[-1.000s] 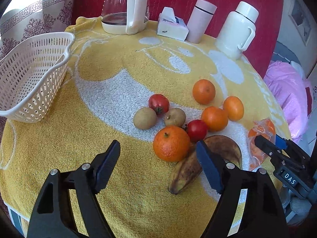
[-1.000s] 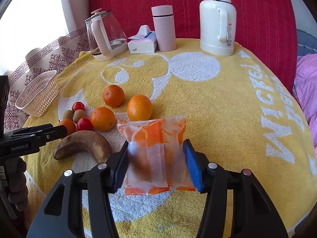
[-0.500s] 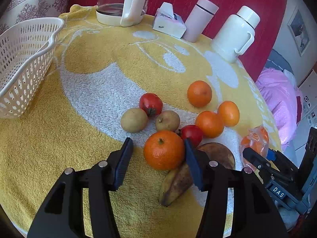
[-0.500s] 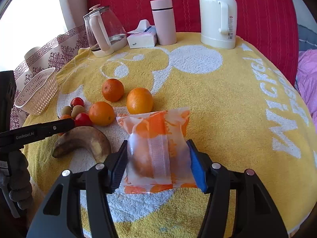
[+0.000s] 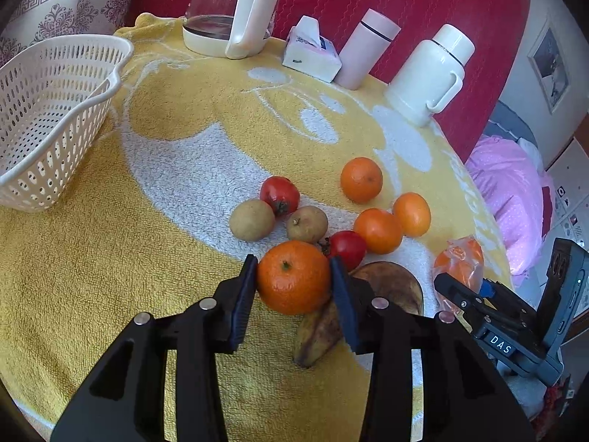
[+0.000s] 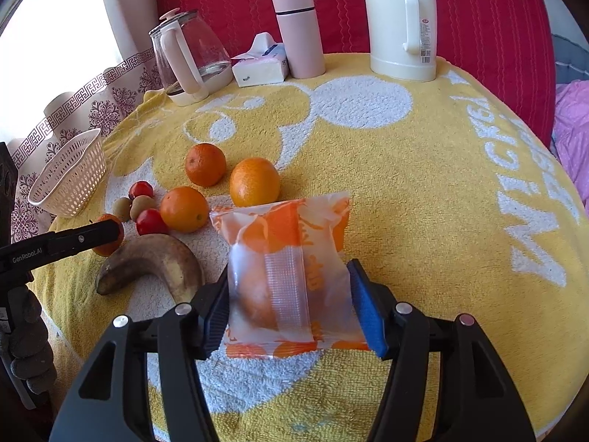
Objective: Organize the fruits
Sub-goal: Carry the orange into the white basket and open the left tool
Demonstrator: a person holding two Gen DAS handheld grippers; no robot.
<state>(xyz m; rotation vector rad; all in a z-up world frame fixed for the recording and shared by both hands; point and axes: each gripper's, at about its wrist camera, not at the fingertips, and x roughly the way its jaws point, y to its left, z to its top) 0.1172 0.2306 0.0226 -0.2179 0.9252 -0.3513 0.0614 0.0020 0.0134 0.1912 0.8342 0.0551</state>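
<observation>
Left wrist view: left claw (image 5: 293,283) pinches the large orange (image 5: 293,277) at its widest part, pads touching both sides; fruit rests on the yellow surface (image 5: 110,276), against the banana (image 5: 320,326). Basket (image 5: 55,110) well apart, far left — lift straight up first (avoid dragging the banana).

Right wrist view: right claw (image 6: 289,304) grips the wrapped orange packet (image 6: 285,269) by its flanks — film looks slippery, so keep the squeeze gentle.

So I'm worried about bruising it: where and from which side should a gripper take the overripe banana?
Probably mid-curve, on the thick belly of the banana, pads across its width, coming from above on its open concave side: oranges and the packet crowd the far side.
</observation>
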